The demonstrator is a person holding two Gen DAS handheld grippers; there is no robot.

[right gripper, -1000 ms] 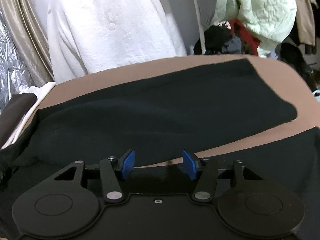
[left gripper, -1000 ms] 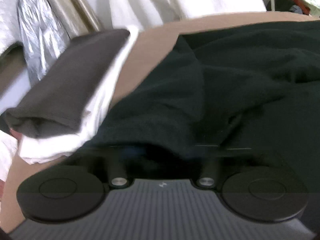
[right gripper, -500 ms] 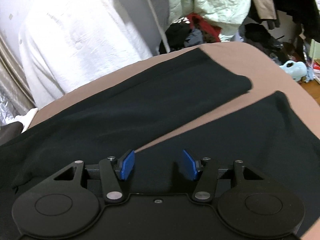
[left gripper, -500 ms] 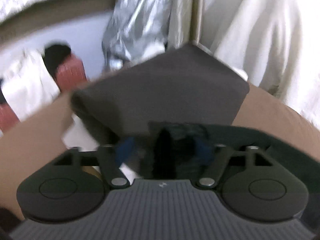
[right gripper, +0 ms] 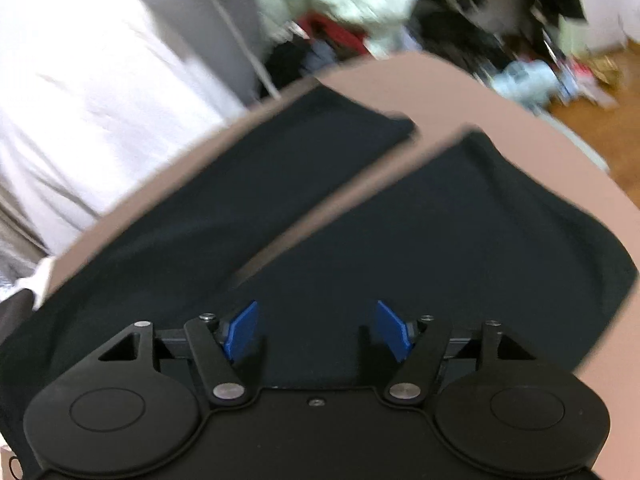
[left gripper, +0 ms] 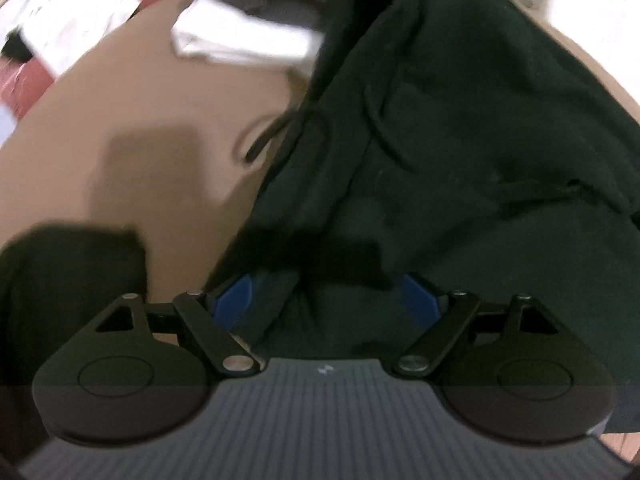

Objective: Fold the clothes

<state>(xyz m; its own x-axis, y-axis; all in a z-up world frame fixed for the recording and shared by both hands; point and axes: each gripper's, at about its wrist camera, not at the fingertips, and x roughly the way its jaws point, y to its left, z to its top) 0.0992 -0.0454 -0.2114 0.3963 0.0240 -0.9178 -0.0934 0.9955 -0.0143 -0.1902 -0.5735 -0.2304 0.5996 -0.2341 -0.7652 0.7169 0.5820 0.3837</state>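
Left claw [left gripper: 326,300] spread wide, just opened, dark garment [left gripper: 460,152] bunched between pads, ungripped. Right claw [right gripper: 316,330] widening, empty, above black trouser legs [right gripper: 360,232] on tan tabletop [right gripper: 420,80].

The left gripper [left gripper: 326,296] stands wide, its jaws having just been opening, blue pads [left gripper: 234,298] clear of the dark green garment [left gripper: 460,140] bunched between them. The garment lies on a tan table [left gripper: 120,120]; folded grey and white clothes [left gripper: 248,36] sit beyond.
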